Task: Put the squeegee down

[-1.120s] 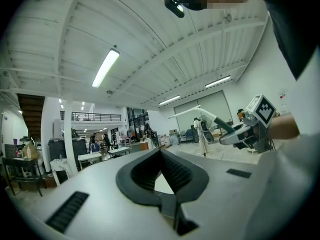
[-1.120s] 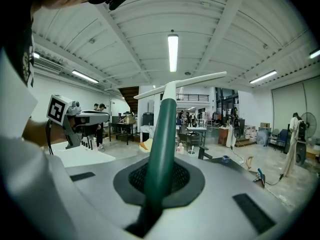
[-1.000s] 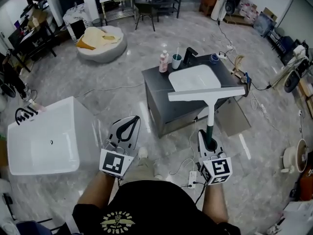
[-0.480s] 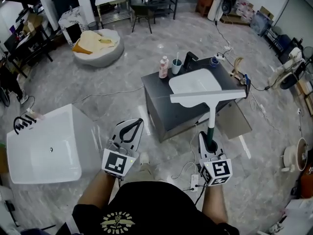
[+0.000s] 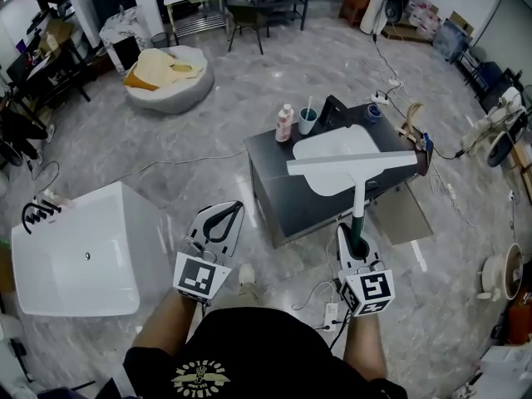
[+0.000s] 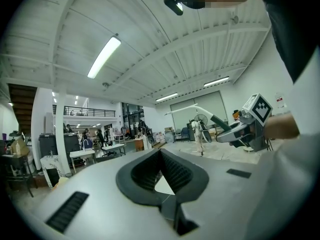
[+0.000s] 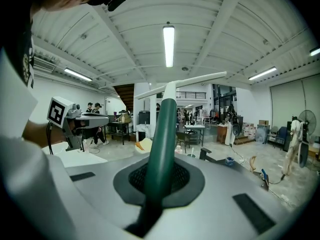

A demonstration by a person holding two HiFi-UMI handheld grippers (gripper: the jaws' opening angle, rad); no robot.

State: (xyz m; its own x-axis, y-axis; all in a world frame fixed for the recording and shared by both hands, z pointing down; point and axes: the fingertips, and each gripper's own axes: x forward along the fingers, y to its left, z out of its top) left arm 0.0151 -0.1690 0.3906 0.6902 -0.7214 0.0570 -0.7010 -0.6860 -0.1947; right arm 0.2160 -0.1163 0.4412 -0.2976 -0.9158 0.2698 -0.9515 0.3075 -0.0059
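We record the squeegee (image 5: 358,196) right of centre in the head view. It has a dark green handle, a white stem and a long white blade. It is held upright, with the blade uppermost and near level. The right gripper (image 5: 352,238) is clamped on the handle's lower end.

The squeegee (image 5: 353,165) blade hides part of the white basin (image 5: 332,145) on the dark counter (image 5: 274,166); its green handle's lower end is lost between the closed jaws of the right gripper (image 5: 352,236). The pink bottle (image 5: 285,124) has a label too small to read. The bottom edge cuts off the person's black shirt (image 5: 258,347)
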